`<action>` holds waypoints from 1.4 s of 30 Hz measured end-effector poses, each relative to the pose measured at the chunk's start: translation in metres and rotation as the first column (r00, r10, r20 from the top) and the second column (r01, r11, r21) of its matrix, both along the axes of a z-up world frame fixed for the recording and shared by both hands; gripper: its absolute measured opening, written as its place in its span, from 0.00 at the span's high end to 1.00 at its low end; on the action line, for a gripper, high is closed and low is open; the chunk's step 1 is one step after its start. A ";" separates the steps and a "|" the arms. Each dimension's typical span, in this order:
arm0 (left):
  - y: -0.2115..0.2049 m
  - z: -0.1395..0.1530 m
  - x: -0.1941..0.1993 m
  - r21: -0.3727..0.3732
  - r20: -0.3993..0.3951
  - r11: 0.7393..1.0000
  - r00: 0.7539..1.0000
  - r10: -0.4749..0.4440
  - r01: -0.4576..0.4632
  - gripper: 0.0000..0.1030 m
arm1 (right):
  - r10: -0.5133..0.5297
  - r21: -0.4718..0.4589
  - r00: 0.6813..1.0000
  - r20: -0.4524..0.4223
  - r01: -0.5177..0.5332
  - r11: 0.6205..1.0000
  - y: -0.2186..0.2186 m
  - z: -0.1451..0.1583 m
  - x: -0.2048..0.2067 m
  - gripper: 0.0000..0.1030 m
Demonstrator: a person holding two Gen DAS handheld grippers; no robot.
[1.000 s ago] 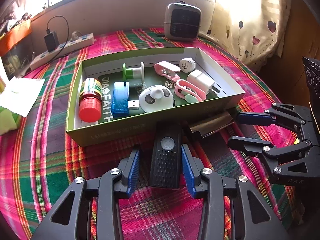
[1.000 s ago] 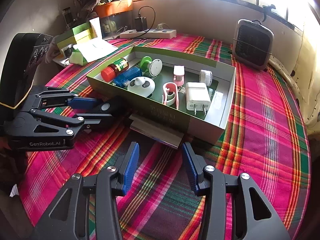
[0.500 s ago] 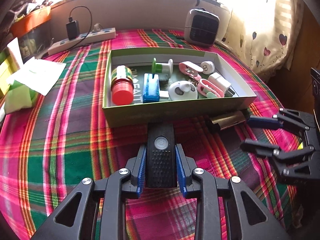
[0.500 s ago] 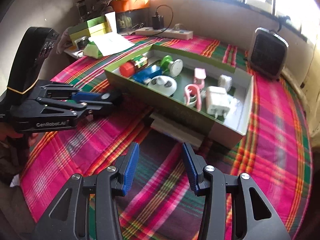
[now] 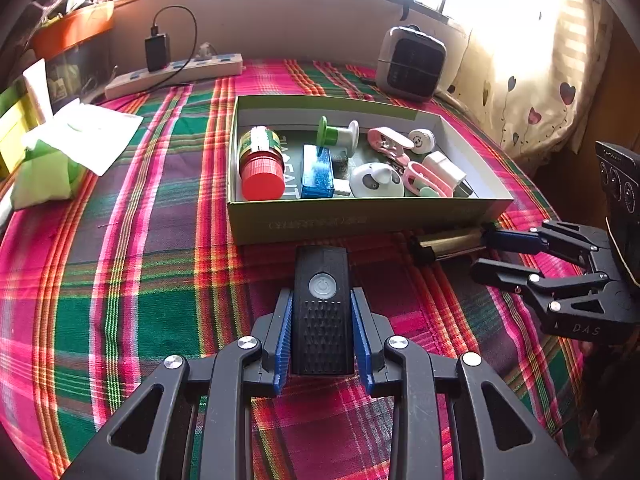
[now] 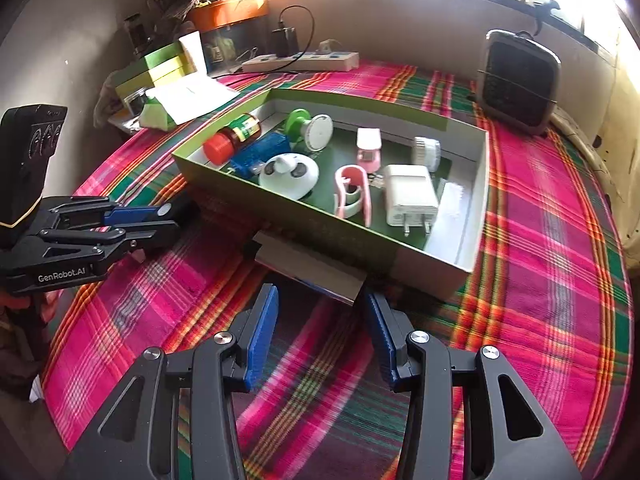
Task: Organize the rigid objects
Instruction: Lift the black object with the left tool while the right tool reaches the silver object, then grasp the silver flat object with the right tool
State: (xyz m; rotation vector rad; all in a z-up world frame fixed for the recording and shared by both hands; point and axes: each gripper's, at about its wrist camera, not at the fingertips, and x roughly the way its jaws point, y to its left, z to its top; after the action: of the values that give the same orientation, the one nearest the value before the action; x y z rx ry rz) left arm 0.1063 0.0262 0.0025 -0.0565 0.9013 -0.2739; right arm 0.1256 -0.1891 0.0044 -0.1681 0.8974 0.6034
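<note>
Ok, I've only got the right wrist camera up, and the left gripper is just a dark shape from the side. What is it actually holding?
Observer: The left gripper is shut on a black device. It has a round grey power button on top.
Operator: Is it inside the box?
Observer: No. The left wrist view shows it outside the green box, with its front end close to the near wall.
Operator: And my gripper at the metal bar?
Observer: The right gripper is open. One fingertip is at the end of the metal bar, and the bar does not look to be between the jaws.
</note>
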 end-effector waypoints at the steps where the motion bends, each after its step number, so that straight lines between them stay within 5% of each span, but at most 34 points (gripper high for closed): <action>1: 0.000 0.000 0.000 -0.003 0.000 1.000 1.000 0.000 0.000 0.74 | 0.012 0.005 1.000 -0.004 -0.012 1.000 0.002 0.000 -0.002 0.56; 15: 0.001 0.000 0.000 -0.010 -0.001 1.000 1.000 0.001 -0.001 0.74 | 0.182 0.003 0.983 -0.024 -0.182 0.983 0.034 0.001 -0.032 0.56; 20: 0.001 0.000 0.000 -0.013 -0.001 1.000 1.000 0.001 -0.001 0.74 | 0.114 -0.031 0.992 0.048 -0.112 0.993 0.032 0.010 -0.025 0.56; 42: 0.000 0.000 0.000 -0.016 0.000 1.000 1.000 0.002 -0.002 0.74 | 0.117 -0.070 0.992 0.040 -0.114 0.991 0.062 -0.003 0.003 0.56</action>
State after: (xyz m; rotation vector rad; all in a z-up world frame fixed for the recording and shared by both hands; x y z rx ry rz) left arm 0.1066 0.0259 0.0027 -0.0719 0.8987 -0.2793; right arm 0.1288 -0.1270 0.0015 -0.2945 0.8698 0.6747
